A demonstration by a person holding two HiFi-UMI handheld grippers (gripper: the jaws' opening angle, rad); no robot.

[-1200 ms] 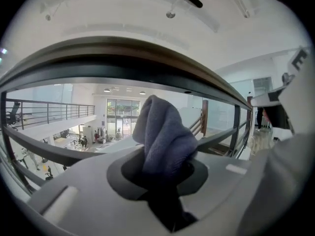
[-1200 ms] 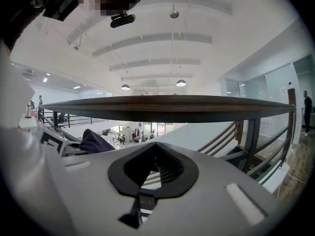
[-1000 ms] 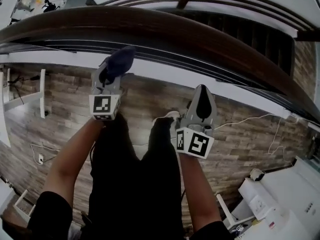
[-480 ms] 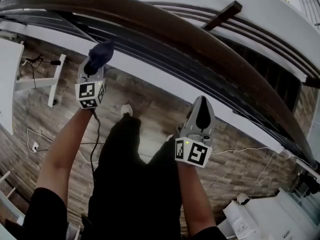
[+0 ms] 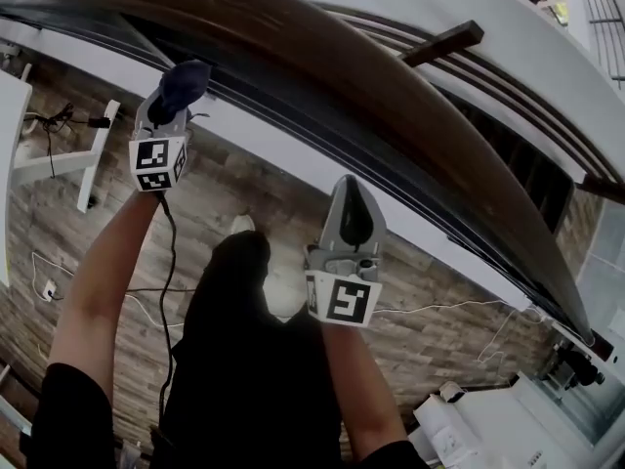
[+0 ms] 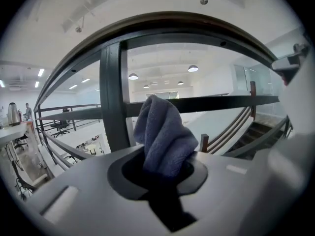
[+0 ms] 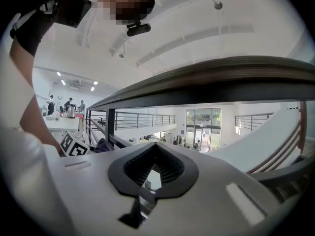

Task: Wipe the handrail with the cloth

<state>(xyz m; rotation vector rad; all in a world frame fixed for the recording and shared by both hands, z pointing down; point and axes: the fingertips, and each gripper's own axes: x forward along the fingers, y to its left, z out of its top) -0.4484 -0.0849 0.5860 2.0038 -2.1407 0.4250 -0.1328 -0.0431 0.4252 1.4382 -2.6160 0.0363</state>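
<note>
Hanging nearest my body, my right gripper [image 5: 352, 189] has its jaws pressed together on nothing, idle below the rail. Further out, my left gripper [image 5: 176, 91] pinches the blue cloth [image 5: 186, 78], whose bunched end sticks up past the jaws. Beyond it the dark handrail [image 5: 322, 62] curves overhead. The cloth sits just under it, beside a baluster [image 6: 112, 97], seemingly not touching. I judge the wiping here is not yet begun.

The head view looks steeply down past the wooden handrail [image 5: 293, 57] to the plank floor [image 5: 459, 291]. Both gripper views look up from close beneath that rail, shared by all three.
</note>
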